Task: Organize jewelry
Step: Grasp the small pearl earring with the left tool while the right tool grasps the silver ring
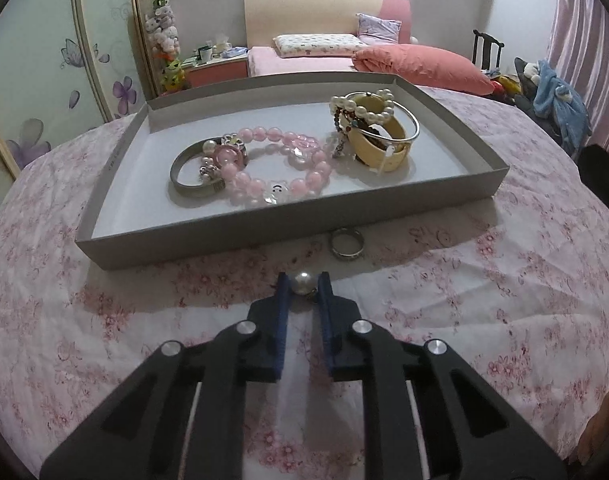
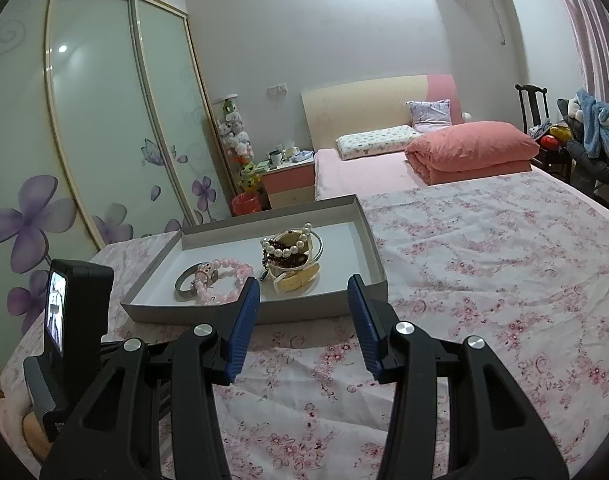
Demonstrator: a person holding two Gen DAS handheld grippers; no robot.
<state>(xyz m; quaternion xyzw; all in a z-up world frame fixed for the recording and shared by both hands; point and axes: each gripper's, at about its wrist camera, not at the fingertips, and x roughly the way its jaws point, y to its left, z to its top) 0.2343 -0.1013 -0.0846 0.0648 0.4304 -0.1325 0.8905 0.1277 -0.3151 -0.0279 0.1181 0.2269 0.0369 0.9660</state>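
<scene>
Jewelry sorting: mostly done, two pieces outstanding

Bracelets (image 1: 264, 168) lie in the tray (image 1: 240, 246); left gripper (image 1: 304, 285) jaws clamped on pearl piece (image 1: 303, 283) on the bed; ring (image 1: 346, 244) beside tray's near edge. Right gripper (image 2: 304, 294) jaws apart, empty.

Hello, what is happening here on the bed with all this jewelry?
A person is sorting jewelry into a grey tray on the floral bedspread. The left hand-held gripper is shut on a pearl piece lying on the bedspread just before the tray. A ring lies beside it, not yet in the tray. Bracelets and bangles already lie inside. The right hand-held gripper hovers open, holding nothing.
</scene>
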